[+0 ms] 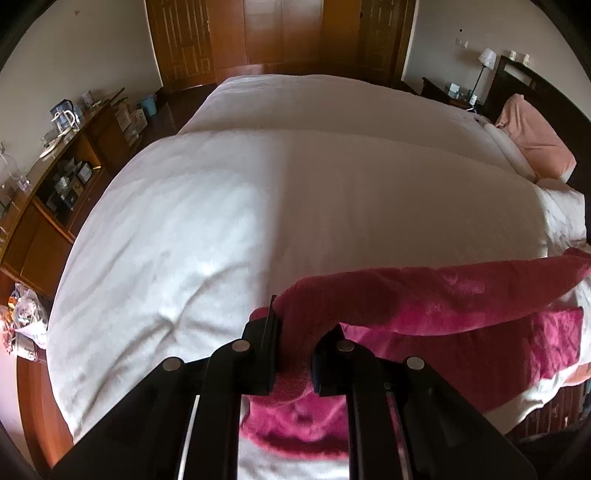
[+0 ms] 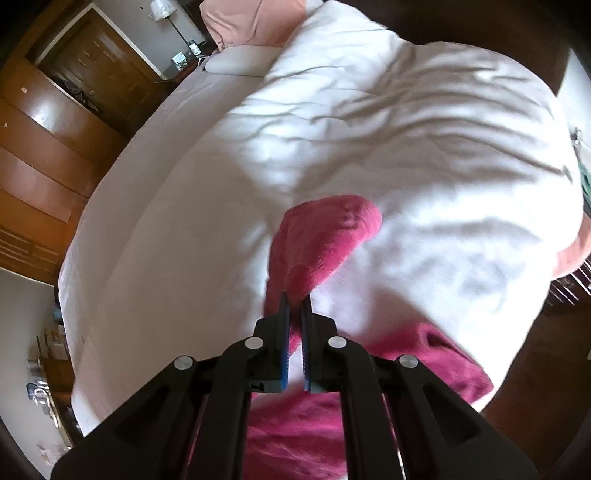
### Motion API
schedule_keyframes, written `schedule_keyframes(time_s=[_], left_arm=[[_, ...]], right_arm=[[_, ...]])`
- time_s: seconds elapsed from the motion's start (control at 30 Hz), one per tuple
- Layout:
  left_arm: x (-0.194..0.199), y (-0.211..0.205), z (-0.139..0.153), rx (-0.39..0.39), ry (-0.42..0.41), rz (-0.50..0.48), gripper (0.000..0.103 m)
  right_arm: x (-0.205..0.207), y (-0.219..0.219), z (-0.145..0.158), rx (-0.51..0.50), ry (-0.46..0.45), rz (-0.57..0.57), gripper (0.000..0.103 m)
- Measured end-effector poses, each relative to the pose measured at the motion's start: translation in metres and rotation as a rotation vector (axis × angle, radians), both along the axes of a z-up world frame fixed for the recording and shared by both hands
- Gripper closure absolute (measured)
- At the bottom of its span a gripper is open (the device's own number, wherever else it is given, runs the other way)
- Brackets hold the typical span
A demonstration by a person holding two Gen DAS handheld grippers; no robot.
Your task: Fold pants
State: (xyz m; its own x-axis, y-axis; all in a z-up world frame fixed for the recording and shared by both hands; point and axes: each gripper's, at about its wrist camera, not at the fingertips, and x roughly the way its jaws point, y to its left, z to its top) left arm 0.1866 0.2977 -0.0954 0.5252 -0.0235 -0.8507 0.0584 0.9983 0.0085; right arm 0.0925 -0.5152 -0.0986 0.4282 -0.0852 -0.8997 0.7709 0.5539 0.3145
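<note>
The pants point(image 1: 424, 299) are fuzzy magenta fleece, lying across the near side of a white-covered bed point(image 1: 258, 203). My left gripper point(image 1: 299, 332) is shut on a bunched edge of the pants and holds it lifted above the duvet; the fabric stretches off to the right. Another layer of the pants point(image 1: 498, 350) lies flat below it. My right gripper point(image 2: 296, 299) is shut on another end of the pants point(image 2: 325, 236), which stands up past the fingertips. More magenta fabric point(image 2: 436, 358) hangs under it.
A pink pillow point(image 1: 532, 136) and a white pillow lie at the headboard. A wooden sideboard point(image 1: 55, 192) with a kettle stands left of the bed. Wooden wardrobe doors point(image 1: 280, 33) are beyond the bed. A bedside lamp point(image 1: 485, 59) stands at the far right.
</note>
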Motion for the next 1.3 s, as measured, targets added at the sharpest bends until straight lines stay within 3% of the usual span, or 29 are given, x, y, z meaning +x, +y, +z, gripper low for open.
schedule_keyframes(time_s=[0.27,0.57,0.73,0.77,0.87,0.9,0.97,1.1,1.13,1.17,1.2,1.3], left_arm=[[-0.074,-0.014,-0.028,0.096,0.072,-0.006,0.09],[-0.116,-0.048,-0.11,0.318,0.201,-0.093,0.09],[-0.121,-0.053,-0.15,0.418,0.267,-0.08,0.089],[-0.123,-0.052,-0.158,0.438,0.285,-0.074,0.088],[-0.128,-0.054,-0.17,0.458,0.31,-0.051,0.088],[-0.126,-0.054,-0.171,0.46,0.313,-0.044,0.088],[-0.124,-0.055,-0.172,0.472,0.315,-0.031,0.088],[-0.118,-0.06,-0.169,0.503,0.318,-0.017,0.089],[-0.116,-0.059,-0.168,0.505,0.319,-0.01,0.089],[-0.113,-0.058,-0.166,0.505,0.32,-0.001,0.09],[-0.11,-0.057,-0.163,0.504,0.317,0.01,0.09],[-0.108,-0.057,-0.156,0.517,0.306,0.027,0.09]], right_arm=[[-0.09,0.003,-0.021,0.008,-0.002,0.033,0.098],[-0.15,0.007,-0.088,0.101,0.034,0.08,0.098],[-0.159,0.005,-0.115,0.146,-0.015,0.128,0.097],[-0.159,0.002,-0.117,0.159,-0.031,0.127,0.093],[-0.163,-0.008,-0.124,0.201,-0.091,0.107,0.061],[-0.164,-0.01,-0.125,0.212,-0.113,0.101,0.055],[-0.163,-0.018,-0.13,0.253,-0.167,0.073,0.051],[-0.155,-0.034,-0.143,0.317,-0.225,0.012,0.053],[-0.153,-0.038,-0.145,0.315,-0.215,0.002,0.059],[-0.15,-0.04,-0.144,0.311,-0.207,0.0,0.081],[-0.149,-0.04,-0.14,0.302,-0.197,0.005,0.09],[-0.151,-0.035,-0.108,0.225,-0.209,0.057,0.092]])
